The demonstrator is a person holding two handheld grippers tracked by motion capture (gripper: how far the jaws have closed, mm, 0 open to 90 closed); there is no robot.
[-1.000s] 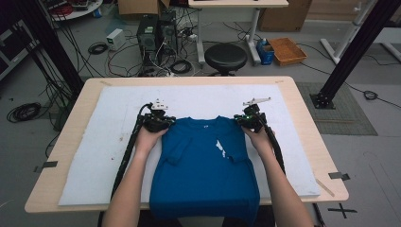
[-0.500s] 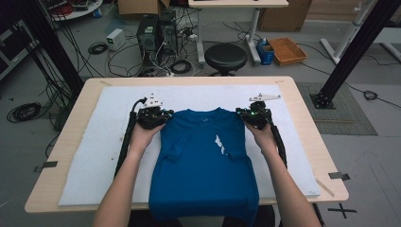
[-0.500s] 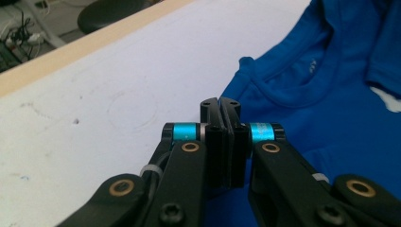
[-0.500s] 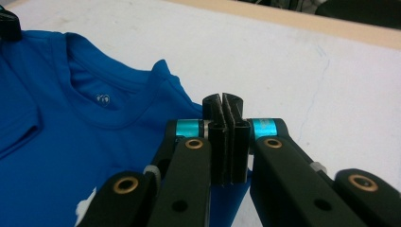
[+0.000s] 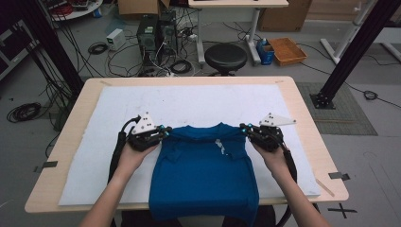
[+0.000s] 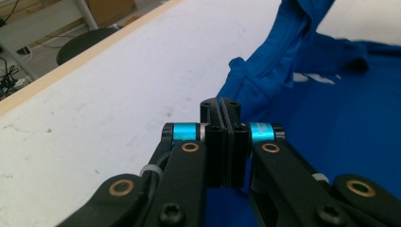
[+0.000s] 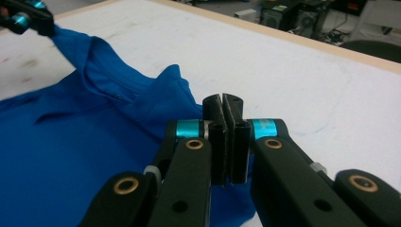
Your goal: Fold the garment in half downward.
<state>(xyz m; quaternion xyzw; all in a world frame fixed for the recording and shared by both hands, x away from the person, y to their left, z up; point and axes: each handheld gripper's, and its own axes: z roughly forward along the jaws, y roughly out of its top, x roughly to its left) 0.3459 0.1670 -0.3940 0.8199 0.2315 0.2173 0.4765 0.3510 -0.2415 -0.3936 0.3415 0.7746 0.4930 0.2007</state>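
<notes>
White-padded surface (image 5: 198,101): both my tools, left tool (image 5: 163,133) and right tool (image 5: 244,130), pinch the blue shirt (image 5: 203,175) shoulders, now dragged nearer me, so it's spreading flat.

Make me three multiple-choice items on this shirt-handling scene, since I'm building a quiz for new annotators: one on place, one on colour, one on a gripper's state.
1. Where does the shirt lie?
A. On the white mat, its hem hanging over the table's near edge
B. On the round stool
C. On the floor

2. What colour is the shirt?
A. Red
B. Blue
C. Grey

3. How do the left gripper jaws stand?
A. Wide open above the shirt
B. Open around a cable
C. Shut, with blue cloth at them

Answers:
1. A: the high view shows it spread on the mat, its lower part past the near edge.
2. B: it is blue in all three views.
3. C: the left gripper view shows the pads pressed together against the shirt's edge; the right gripper stands likewise.
</notes>
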